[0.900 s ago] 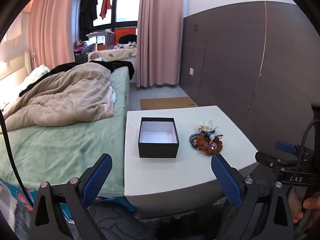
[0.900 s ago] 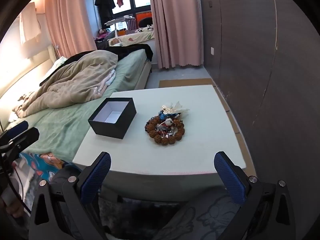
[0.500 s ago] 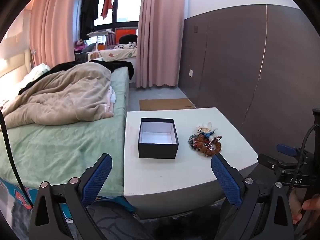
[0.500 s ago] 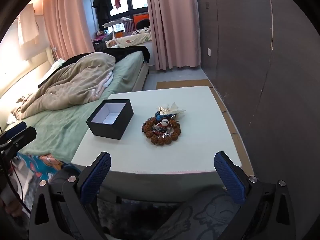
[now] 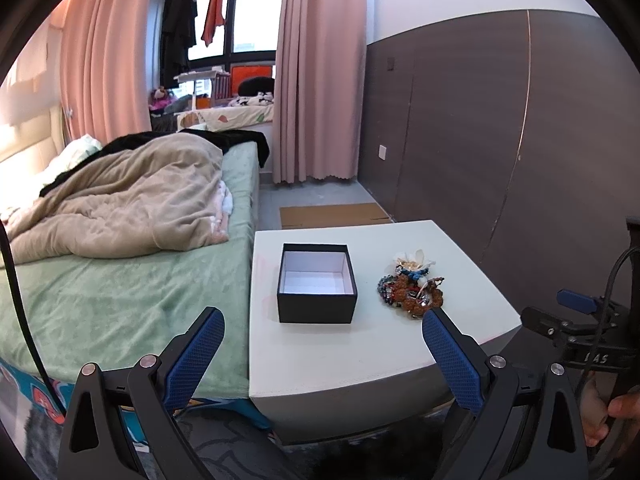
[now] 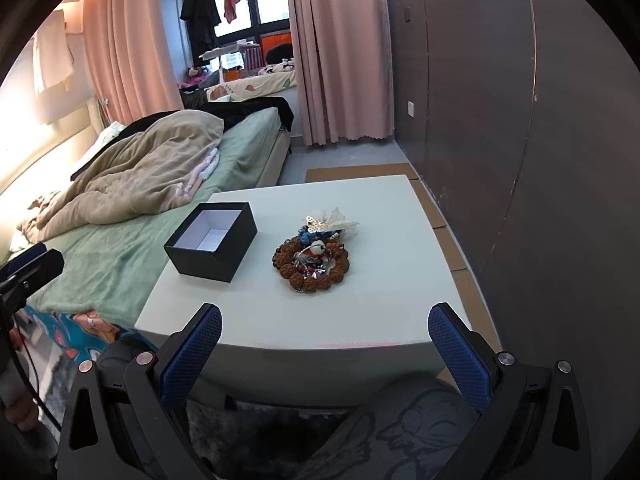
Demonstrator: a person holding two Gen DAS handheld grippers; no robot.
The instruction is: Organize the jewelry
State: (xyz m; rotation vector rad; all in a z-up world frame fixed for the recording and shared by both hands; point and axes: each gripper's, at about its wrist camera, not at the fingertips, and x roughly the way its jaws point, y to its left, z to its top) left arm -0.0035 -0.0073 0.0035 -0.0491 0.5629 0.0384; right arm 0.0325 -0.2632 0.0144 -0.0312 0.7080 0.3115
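step in hand, by judgement: approach, before any pickup. nothing has been grasped and the box holds nothing visible.

the jewelry pile [image 6: 314,254] lies at frame centre in the right wrist view, on the white table [image 6: 376,320]: a ring of brown beads with smaller pieces inside it and a white flower-like piece at its far edge. the open black box [image 6: 212,242] stands left of centre, near the pile but apart from it, white interior showing.

the right gripper [image 6: 325,344] sits at the bottom of the frame, short of the table's near edge, fingers spread wide and holding nothing. the left gripper [image 5: 323,350] occupies the bottom of its own frame, fingers also spread and unloaded; the box [image 5: 317,282] is at its frame centre and the pile [image 5: 412,288] right of centre.

next move, by judgement: advance the right gripper over the pile, lower it, and close on 1 piece only. the items are tangled, so several may lift together. the box is light and may slide if bumped.
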